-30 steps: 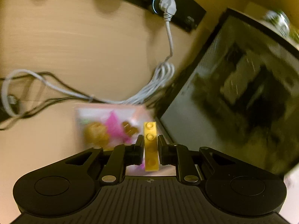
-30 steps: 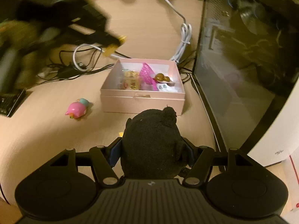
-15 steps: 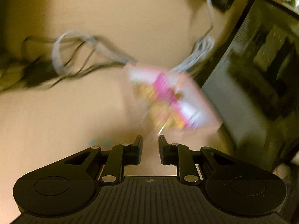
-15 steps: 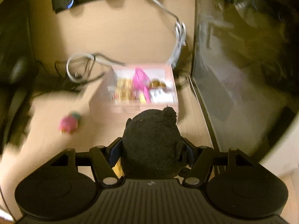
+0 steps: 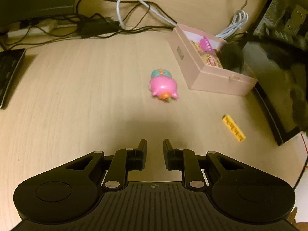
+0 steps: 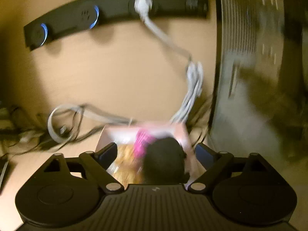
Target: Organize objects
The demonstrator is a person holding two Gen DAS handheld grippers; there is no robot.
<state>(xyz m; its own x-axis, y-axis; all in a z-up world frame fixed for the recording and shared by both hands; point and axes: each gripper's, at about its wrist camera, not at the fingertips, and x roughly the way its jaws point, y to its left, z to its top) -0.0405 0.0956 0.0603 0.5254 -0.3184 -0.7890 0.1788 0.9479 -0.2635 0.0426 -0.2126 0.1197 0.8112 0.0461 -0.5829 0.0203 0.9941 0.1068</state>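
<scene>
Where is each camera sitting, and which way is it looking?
Left wrist: it sits on the left gripper and looks down across the desk at the pink pig toy and yellow brick; its own nearly shut, empty fingers show.
Right wrist: it sits on the right gripper and looks over the pink box toward the power strip; its jaws are opening, with the black plush between them.
Shared: both see the pink box and the black plush.

pink box [image 5: 204, 71]: 1 | pig toy [image 5: 163, 85]: 1 | yellow brick [image 5: 233, 128]: 1 (loose)
</scene>
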